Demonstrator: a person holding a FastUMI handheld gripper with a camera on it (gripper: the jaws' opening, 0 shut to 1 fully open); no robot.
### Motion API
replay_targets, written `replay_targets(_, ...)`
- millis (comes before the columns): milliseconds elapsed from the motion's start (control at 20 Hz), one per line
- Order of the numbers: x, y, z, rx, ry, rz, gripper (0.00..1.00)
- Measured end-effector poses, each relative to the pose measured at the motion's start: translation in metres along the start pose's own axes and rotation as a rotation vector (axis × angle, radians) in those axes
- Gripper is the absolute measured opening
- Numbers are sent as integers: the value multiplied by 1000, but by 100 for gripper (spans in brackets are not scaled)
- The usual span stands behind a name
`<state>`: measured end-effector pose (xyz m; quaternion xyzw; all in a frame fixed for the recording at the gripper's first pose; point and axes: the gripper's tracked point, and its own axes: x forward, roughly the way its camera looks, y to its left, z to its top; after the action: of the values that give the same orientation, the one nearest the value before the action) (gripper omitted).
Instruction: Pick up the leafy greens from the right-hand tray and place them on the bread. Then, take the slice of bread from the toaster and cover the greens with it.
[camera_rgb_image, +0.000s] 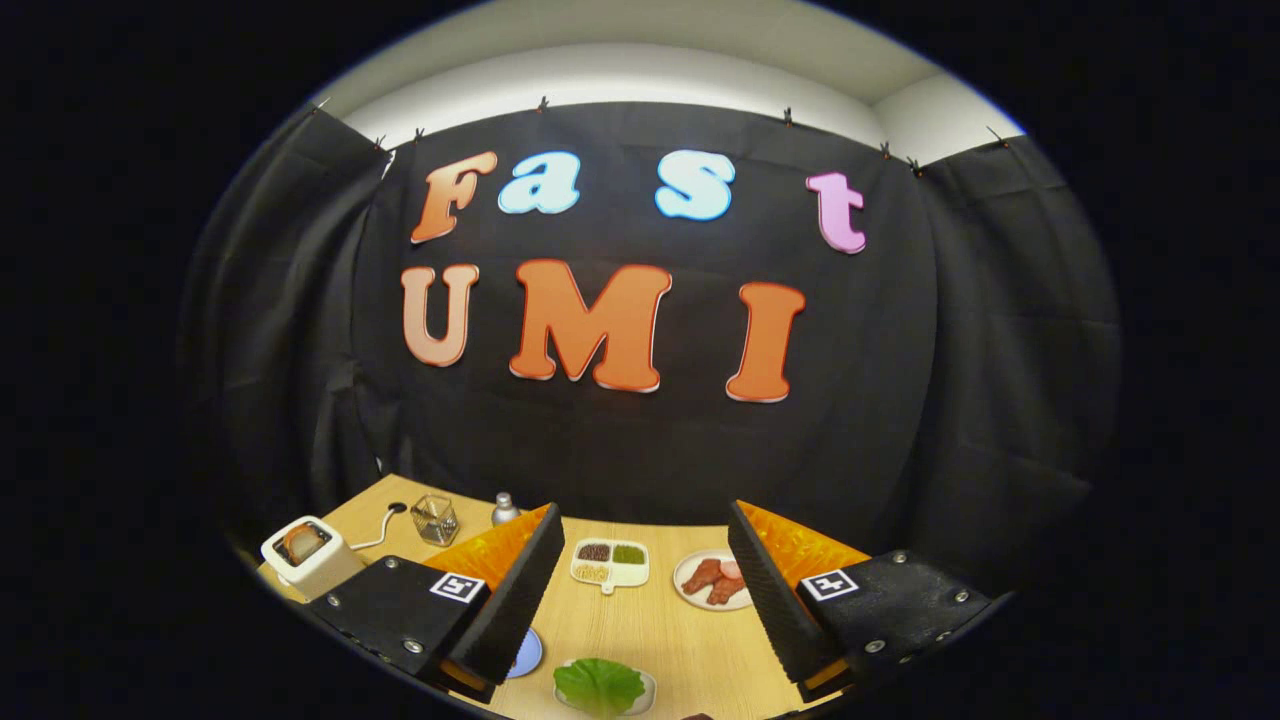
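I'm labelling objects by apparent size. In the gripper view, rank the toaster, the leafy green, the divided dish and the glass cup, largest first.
1. Toaster
2. Leafy green, nearest the open gripper, so nearness inflates it
3. Divided dish, looks close to the green; unsure
4. Glass cup

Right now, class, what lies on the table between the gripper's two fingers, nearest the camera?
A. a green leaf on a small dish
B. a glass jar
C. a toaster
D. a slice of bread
A: the green leaf sits on a small dish between the open fingers of the gripper; the toaster stands off past the left finger.
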<state>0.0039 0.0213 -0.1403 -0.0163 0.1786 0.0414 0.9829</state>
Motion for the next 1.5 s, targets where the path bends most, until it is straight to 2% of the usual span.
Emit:
replay_targets(450, 22, 20, -136, -30, 390, 107, 97)
replay_targets(900, 19, 41, -272, -41, 740, 224, 95)
replay_targets(1500, 25, 60, -359, -73, 985, 270, 92)
